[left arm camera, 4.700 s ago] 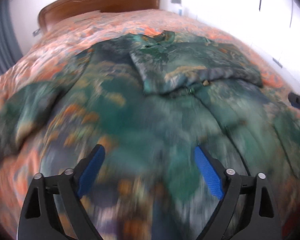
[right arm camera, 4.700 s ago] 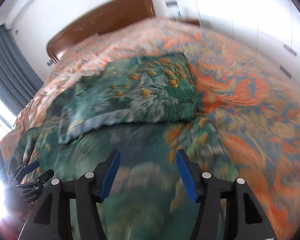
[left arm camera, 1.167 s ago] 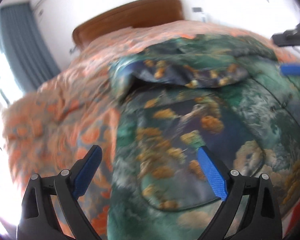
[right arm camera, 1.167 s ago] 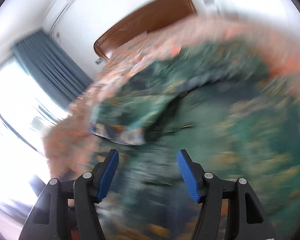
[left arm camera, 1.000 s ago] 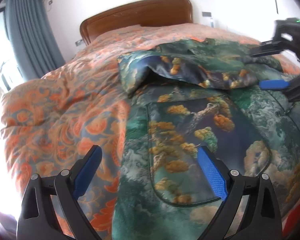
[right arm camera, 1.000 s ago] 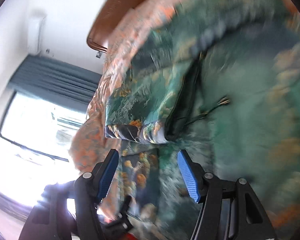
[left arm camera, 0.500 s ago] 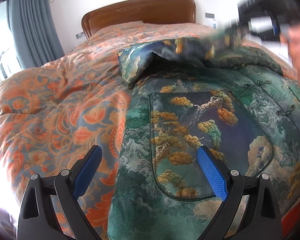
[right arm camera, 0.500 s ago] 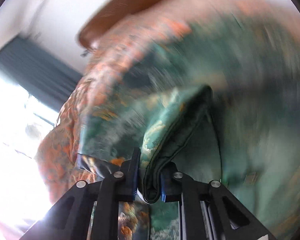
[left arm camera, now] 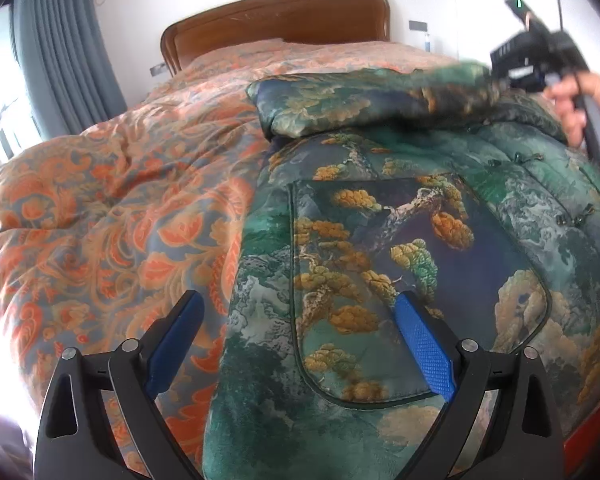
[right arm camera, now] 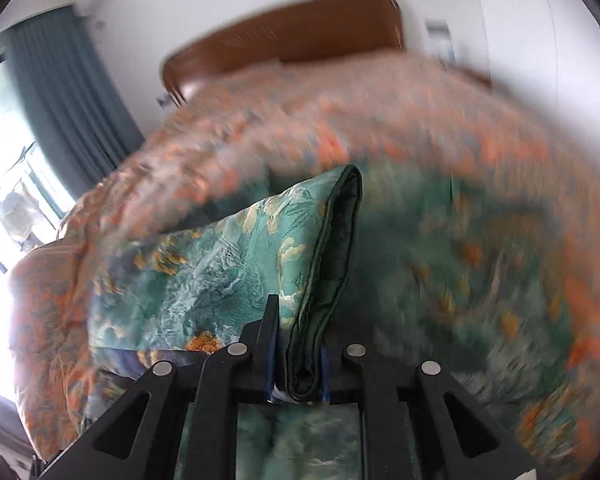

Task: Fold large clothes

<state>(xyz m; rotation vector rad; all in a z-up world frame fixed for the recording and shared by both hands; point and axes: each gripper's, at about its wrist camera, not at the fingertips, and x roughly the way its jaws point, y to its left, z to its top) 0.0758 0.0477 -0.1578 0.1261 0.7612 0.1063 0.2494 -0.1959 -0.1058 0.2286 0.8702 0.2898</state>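
Orange-patterned bedspread [left arm camera: 112,208] covers the bed at the left, running back to a brown wooden headboard [left arm camera: 276,20]. Beside it the green brocade jacket [left arm camera: 380,264] lies spread on the bed, its folded sleeve [left arm camera: 364,108] laid across the upper part. Low over the jacket's near edge the left claw [left arm camera: 296,336] hangs released, blue fingers wide apart. At the far right the right claw [right arm camera: 298,364] is clenched on the sleeve's doubled edge, lifting it off the jacket.
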